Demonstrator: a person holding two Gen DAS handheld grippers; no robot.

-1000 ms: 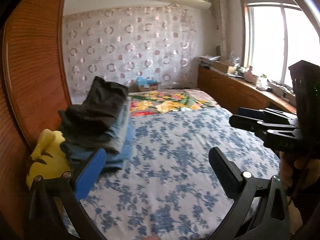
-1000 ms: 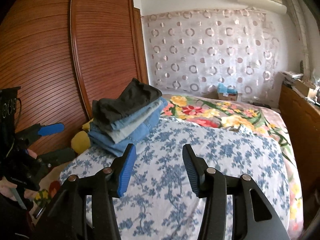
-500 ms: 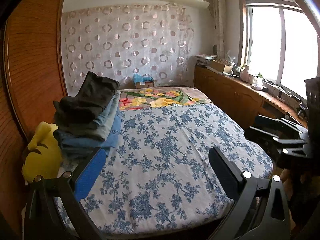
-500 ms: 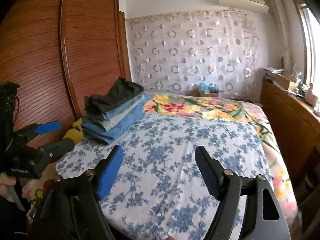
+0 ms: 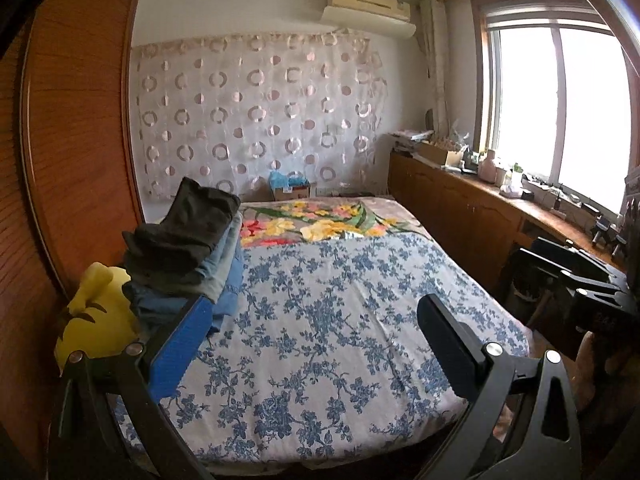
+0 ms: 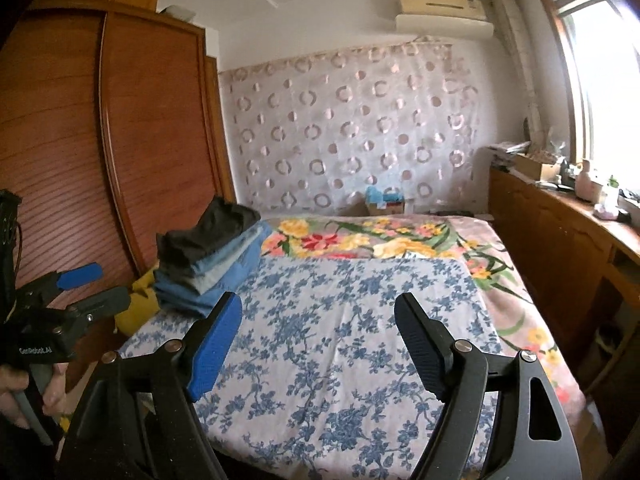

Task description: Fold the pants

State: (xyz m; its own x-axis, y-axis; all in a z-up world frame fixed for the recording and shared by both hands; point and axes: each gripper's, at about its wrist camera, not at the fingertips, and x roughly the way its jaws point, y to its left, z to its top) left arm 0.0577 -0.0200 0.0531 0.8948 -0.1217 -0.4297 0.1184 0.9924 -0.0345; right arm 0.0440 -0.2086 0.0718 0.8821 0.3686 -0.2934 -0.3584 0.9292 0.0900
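A stack of folded pants (image 5: 188, 248) (image 6: 208, 252), a dark pair on top of several blue denim ones, lies on the left side of the bed (image 5: 340, 320) (image 6: 340, 320). My left gripper (image 5: 314, 312) is open over the bed's near edge with nothing between its fingers, and its blue pad overlaps the stack's near corner in its own view. It also shows at the left of the right wrist view, left gripper (image 6: 96, 286), held by a hand. My right gripper (image 6: 318, 308) is open wide and empty above the blue flowered sheet, and appears as right gripper (image 5: 532, 254) in the left wrist view.
A yellow plush toy (image 5: 96, 316) sits beside the stack against the wooden wardrobe (image 6: 152, 140). A flowered blanket (image 6: 380, 240) covers the bed's far end. A low wooden cabinet (image 5: 460, 208) with clutter runs under the window on the right. A cardboard box (image 6: 384, 204) stands by the curtain.
Both grippers have drawn back from the bed, so more of the sheet and its near edge shows. The right gripper's jaws have spread wider. The stack has stayed put.
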